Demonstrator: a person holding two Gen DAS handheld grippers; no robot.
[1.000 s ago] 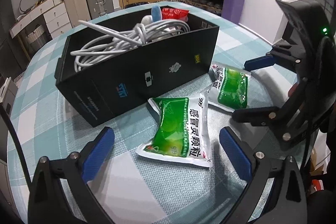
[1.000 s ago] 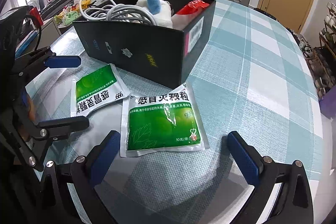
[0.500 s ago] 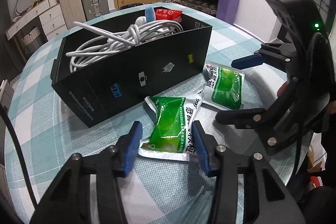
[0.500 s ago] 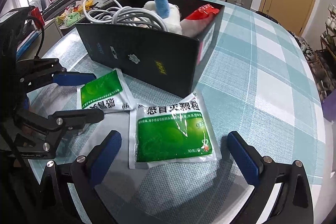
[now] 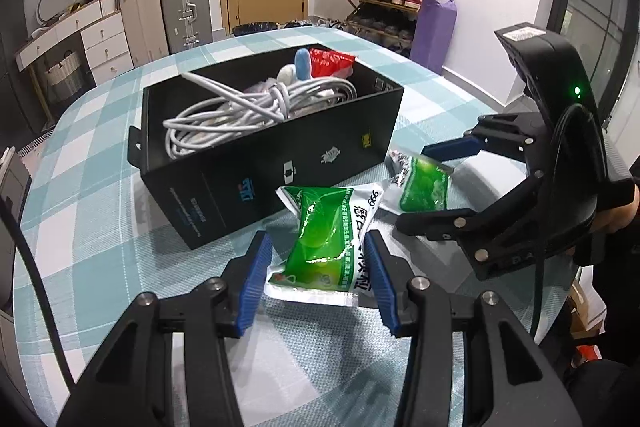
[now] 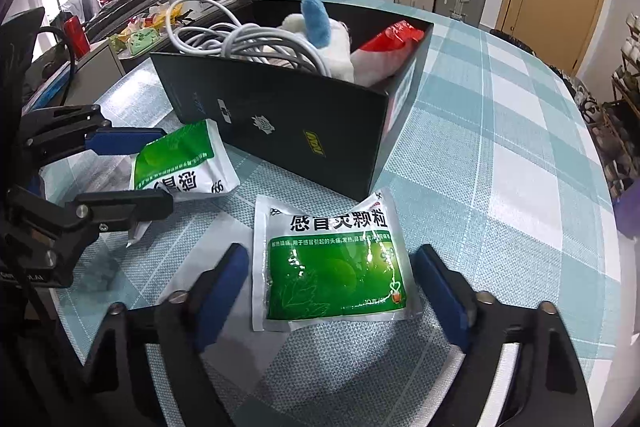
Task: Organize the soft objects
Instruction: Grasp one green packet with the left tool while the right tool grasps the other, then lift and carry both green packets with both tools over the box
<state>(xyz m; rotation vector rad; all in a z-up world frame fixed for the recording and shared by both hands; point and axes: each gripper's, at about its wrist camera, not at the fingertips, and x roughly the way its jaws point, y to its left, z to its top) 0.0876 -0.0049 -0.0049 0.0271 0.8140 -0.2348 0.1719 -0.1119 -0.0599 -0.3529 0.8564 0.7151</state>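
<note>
Packets are the business here: the left hand-held gripper [image 5: 318, 269], angled down at the tabletop [image 5: 100, 239], pinches one green packet [image 5: 326, 239] just in front of the black box [image 5: 280, 163]. The right hand-held gripper [image 6: 328, 291], tilted down likewise, is closing around a second green packet [image 6: 332, 267] lying flat, pads not yet touching it.

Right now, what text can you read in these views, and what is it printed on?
"感冒灵颗粒", "999": green sachet between the closing right gripper jaws.
"999": green sachet held by left gripper.
Black box logos, sachets' small print, suitcase stickers: too small to read.
</note>
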